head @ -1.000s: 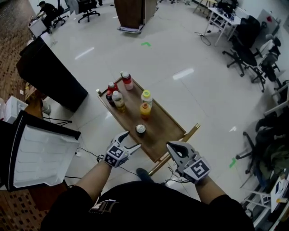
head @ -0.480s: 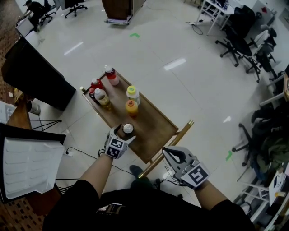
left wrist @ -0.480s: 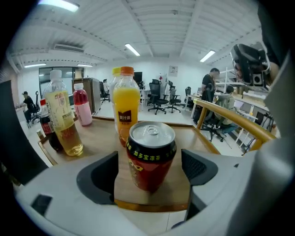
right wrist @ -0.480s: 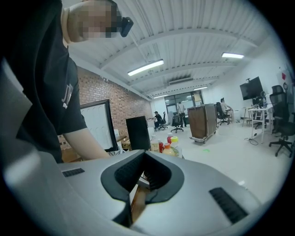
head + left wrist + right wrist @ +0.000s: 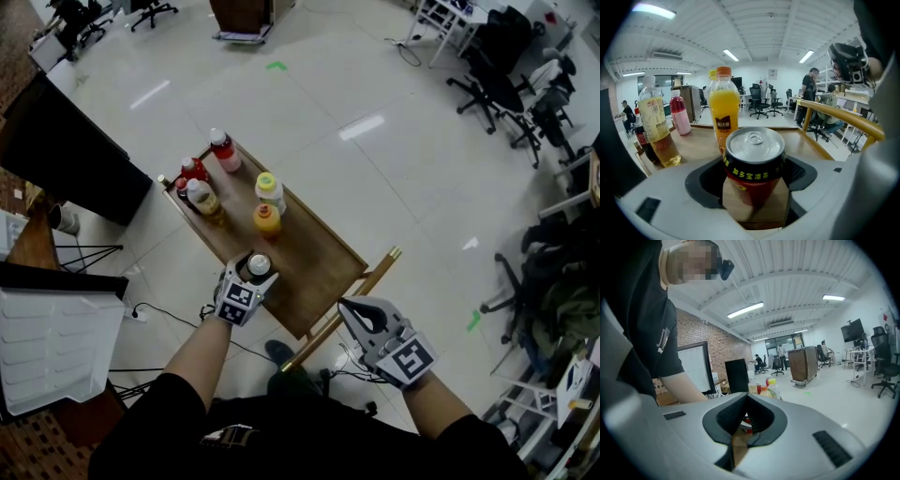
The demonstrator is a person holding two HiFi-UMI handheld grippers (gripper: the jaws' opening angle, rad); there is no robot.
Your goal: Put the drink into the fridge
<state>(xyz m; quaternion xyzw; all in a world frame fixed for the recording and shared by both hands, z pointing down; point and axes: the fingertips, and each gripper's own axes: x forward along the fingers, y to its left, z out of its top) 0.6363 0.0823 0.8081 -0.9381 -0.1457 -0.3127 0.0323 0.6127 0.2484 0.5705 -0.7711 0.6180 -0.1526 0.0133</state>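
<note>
Left gripper (image 5: pixel 254 273): jaws have just been closing and now clasp the sealed red-and-black can (image 5: pixel 754 161), which stands upright between its fingers on the wooden tray table (image 5: pixel 323 267). Just beyond the fingertips stands a full orange juice bottle (image 5: pixel 724 112); left of the fingers stand a part-full amber drink bottle (image 5: pixel 656 126) and a pink drink bottle (image 5: pixel 679 113), with the table's rail (image 5: pixel 834 115) to their right. Right gripper (image 5: pixel 352 312): jaws drawn together on nothing, well apart from the can, off the table's near corner.

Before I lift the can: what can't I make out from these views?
Fridge: in no view.
Grip: left gripper jaws have just been closing round the can; pad contact unclear in left gripper view.
Bottles: right gripper view, mostly behind the right gripper.
Dark bottle: left gripper view, behind the tea bottle.
</note>
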